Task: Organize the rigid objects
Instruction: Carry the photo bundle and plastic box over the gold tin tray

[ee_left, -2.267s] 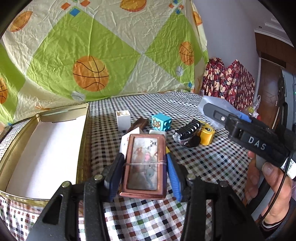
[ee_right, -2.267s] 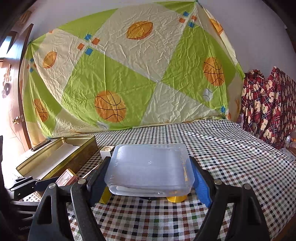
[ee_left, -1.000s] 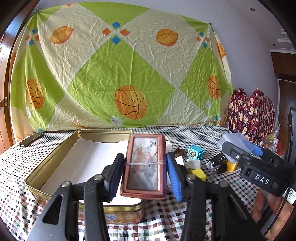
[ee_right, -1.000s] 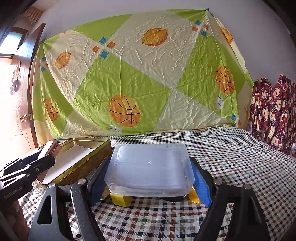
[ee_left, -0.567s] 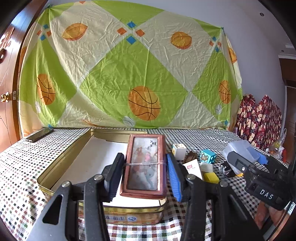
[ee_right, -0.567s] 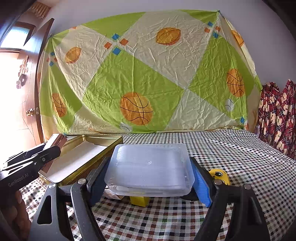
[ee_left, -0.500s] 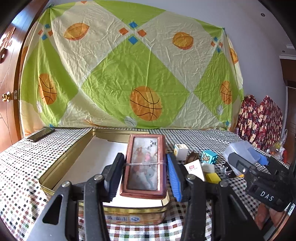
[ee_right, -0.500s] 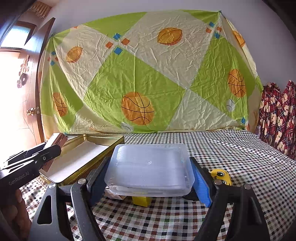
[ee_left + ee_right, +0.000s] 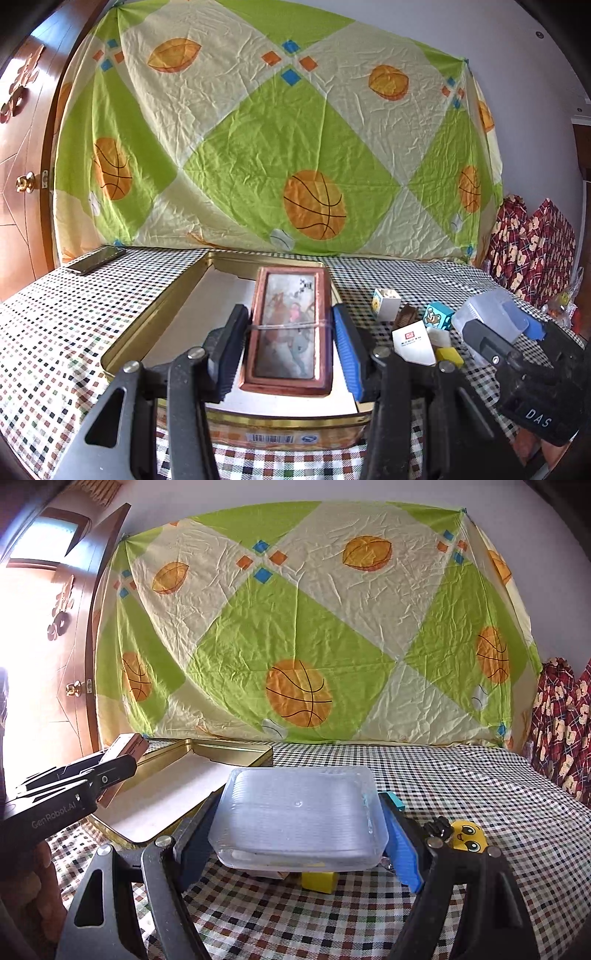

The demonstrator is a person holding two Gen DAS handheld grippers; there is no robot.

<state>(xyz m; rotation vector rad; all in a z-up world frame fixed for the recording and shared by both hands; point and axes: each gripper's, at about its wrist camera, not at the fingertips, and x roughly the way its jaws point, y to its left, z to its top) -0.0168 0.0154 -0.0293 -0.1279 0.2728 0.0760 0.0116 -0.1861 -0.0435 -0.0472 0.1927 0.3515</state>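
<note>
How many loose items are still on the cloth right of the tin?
6 visible: white cube, brown comb, blue cube, white card, yellow block, yellow toy. Others may hide behind the clear box.

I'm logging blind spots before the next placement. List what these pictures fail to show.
- Right wrist view: the clear plastic box in the right gripper hides most of the yellow block and whatever lies beside it.
- Left wrist view: the framed picture in the left gripper covers part of the gold tin floor.
- Left wrist view: the tin's barcode label is too small to read.
</note>
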